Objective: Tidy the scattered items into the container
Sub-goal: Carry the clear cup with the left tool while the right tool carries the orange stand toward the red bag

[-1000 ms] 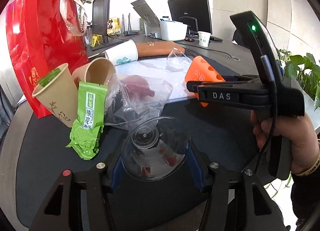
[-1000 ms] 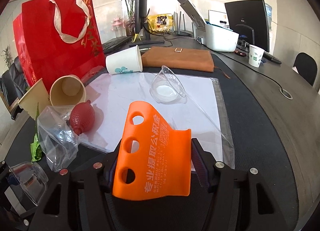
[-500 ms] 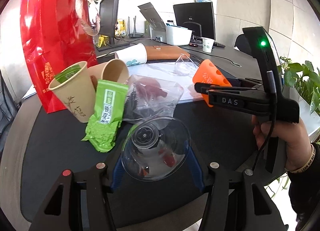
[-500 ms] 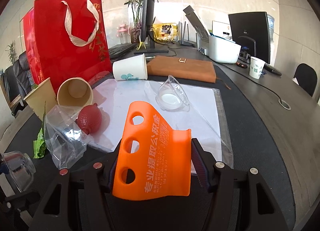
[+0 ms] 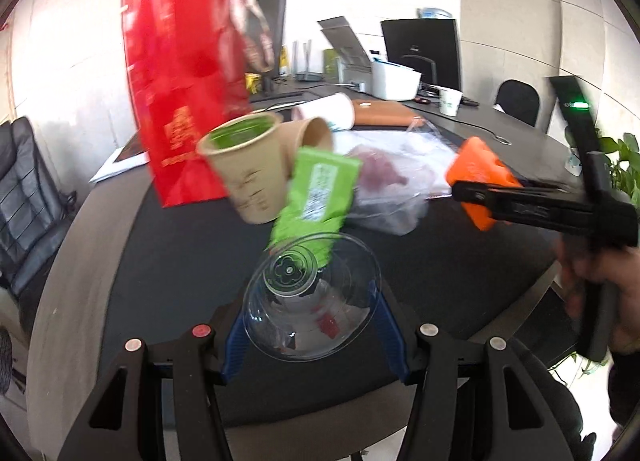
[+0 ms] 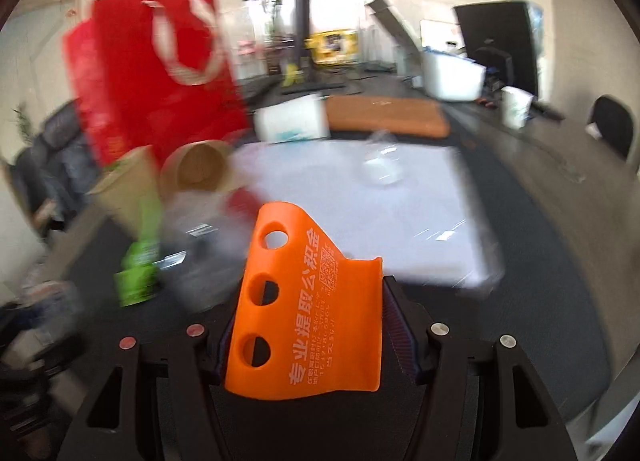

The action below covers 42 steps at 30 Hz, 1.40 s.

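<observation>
The dark worktop (image 5: pixel 184 261) now looks blurred, and the red paper bag (image 5: pixel 180 101) sits nearer than before. The left claw (image 5: pixel 312 325) grips a clear round plastic lid (image 5: pixel 312 301) above the near edge, before a green foil packet (image 5: pixel 316 189) and a beige paper cup (image 5: pixel 248 173).

In the right view, the right claw (image 6: pixel 308 325) clamps a smooth orange holder (image 6: pixel 308 313) with three holes, above the near edge. The red bag (image 6: pixel 152 73) stands at the far left, behind the packet (image 6: pixel 140 261).

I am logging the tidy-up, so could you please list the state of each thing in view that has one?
Clear plastic cup: on its side, held between the left gripper fingers.
Orange plastic piece: gripped by the right gripper.
Red gift bag: standing upright.
Tan paper cup: upright, something green inside.
Second tan cup: lying on its side.
White paper cup: lying on its side.
Green tea packet: propped against the tan cup.
</observation>
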Available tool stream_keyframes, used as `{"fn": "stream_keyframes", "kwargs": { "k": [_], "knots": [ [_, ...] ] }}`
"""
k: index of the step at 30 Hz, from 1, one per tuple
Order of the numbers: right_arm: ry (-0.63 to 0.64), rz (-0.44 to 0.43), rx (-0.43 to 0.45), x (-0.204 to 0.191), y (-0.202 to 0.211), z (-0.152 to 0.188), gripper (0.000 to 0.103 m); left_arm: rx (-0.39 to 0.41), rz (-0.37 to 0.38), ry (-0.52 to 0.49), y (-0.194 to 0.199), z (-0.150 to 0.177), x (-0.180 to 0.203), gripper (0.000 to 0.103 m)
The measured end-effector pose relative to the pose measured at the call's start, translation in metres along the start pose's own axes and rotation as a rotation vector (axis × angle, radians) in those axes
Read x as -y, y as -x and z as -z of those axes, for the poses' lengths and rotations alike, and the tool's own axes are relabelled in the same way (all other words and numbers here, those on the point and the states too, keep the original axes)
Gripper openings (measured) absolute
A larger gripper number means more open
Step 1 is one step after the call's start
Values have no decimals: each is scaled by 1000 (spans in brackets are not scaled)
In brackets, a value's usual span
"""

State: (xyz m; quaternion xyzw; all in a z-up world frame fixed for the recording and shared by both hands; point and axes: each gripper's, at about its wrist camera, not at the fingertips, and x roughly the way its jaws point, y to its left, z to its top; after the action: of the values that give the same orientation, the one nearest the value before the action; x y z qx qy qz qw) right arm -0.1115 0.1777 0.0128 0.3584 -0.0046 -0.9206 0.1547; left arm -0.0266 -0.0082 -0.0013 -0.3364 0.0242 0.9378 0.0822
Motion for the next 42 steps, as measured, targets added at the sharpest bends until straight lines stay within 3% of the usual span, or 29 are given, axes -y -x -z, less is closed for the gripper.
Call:
{"fn": "stream_keyframes", "kwargs": {
  "k": [7, 10, 16, 27, 42],
  "knots": [
    [80, -53, 27, -72, 20, 34, 67, -17, -19, 74, 9, 21, -33, 60],
    [83, -16, 58, -88, 20, 40, 67, -20, -29, 82, 13, 28, -41, 60],
    [149, -39, 78, -121, 25, 45, 67, -15, -51, 106, 25, 37, -57, 60],
    [171, -73, 84, -150, 23, 32, 67, -34, -68, 154, 36, 42, -96, 60],
    [182, -132, 76, -157, 25, -15, 67, -37, -17, 142, 33, 9, -124, 61]
  ]
}}
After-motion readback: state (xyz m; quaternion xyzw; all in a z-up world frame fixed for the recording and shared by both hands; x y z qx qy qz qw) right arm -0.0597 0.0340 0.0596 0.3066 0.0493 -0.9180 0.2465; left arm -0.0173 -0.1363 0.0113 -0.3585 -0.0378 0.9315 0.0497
